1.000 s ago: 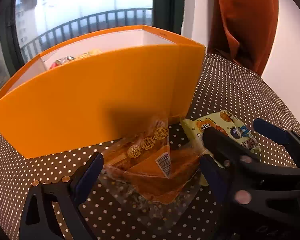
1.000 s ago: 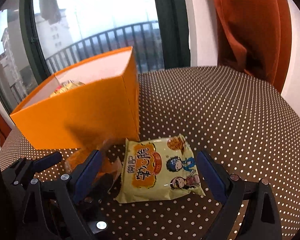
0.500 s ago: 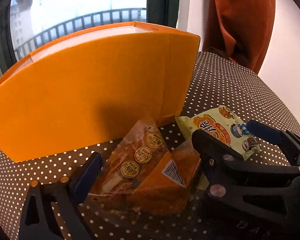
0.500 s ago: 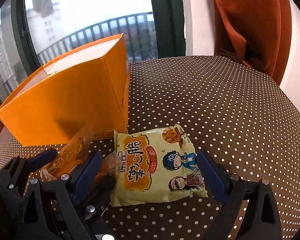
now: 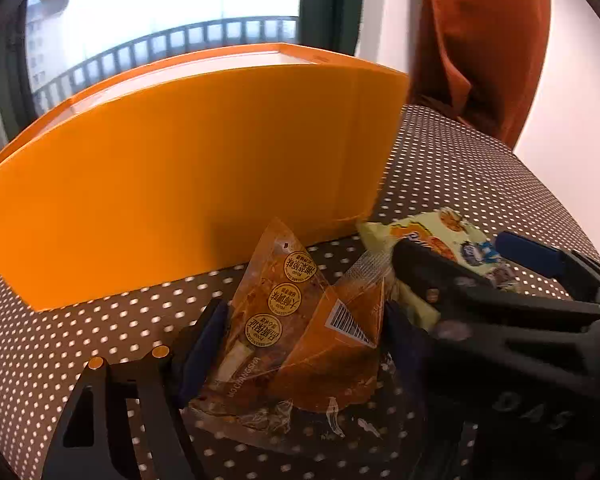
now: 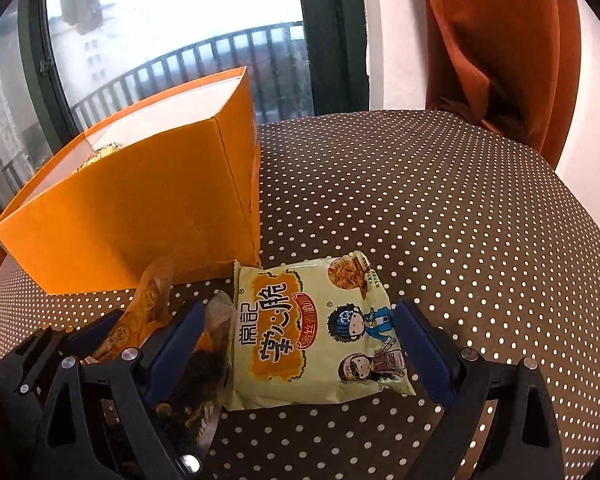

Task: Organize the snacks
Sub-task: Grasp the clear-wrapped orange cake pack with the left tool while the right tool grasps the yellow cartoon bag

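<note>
An orange snack packet with gold seals (image 5: 296, 320) lies on the dotted table before the orange box (image 5: 172, 196). My left gripper (image 5: 300, 332) has closed in on it, blue pads touching both sides. It also shows in the right wrist view (image 6: 148, 316). A yellow-green noodle snack bag (image 6: 316, 336) lies flat to its right, also in the left wrist view (image 5: 456, 248). My right gripper (image 6: 296, 344) is open and straddles that bag, pads apart from it. The box (image 6: 140, 208) holds a few snacks, mostly hidden.
The brown polka-dot tablecloth (image 6: 440, 208) stretches to the right and behind. A rust curtain (image 6: 496, 40) hangs at the back right. A window with a balcony railing (image 6: 188, 56) stands behind the box.
My left gripper dropped lower and its fingers closed from wide open onto the orange packet. My right gripper moved down and forward around the noodle bag, still open.
</note>
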Demonstrator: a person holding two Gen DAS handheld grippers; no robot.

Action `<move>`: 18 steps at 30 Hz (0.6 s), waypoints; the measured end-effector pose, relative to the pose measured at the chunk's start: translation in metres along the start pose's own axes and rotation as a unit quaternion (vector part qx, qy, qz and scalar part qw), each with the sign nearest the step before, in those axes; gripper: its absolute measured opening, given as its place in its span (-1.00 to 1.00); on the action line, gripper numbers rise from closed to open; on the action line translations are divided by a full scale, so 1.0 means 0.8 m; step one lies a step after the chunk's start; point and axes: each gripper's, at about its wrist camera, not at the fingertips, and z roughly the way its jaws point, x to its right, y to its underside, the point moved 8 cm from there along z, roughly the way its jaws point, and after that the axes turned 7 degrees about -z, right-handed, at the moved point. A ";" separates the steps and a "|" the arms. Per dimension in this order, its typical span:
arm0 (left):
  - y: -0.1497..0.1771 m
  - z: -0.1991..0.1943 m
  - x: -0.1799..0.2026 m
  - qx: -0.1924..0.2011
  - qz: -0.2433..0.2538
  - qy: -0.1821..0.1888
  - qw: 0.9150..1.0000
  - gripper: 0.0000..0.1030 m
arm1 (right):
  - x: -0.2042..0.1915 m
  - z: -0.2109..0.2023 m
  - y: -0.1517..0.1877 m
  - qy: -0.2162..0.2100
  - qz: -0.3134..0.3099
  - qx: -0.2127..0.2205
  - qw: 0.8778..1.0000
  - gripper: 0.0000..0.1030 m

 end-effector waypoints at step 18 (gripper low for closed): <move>0.008 -0.008 -0.051 0.003 -0.052 -0.078 0.996 0.64 | -0.002 0.010 0.015 0.024 0.000 -0.033 0.999 0.87</move>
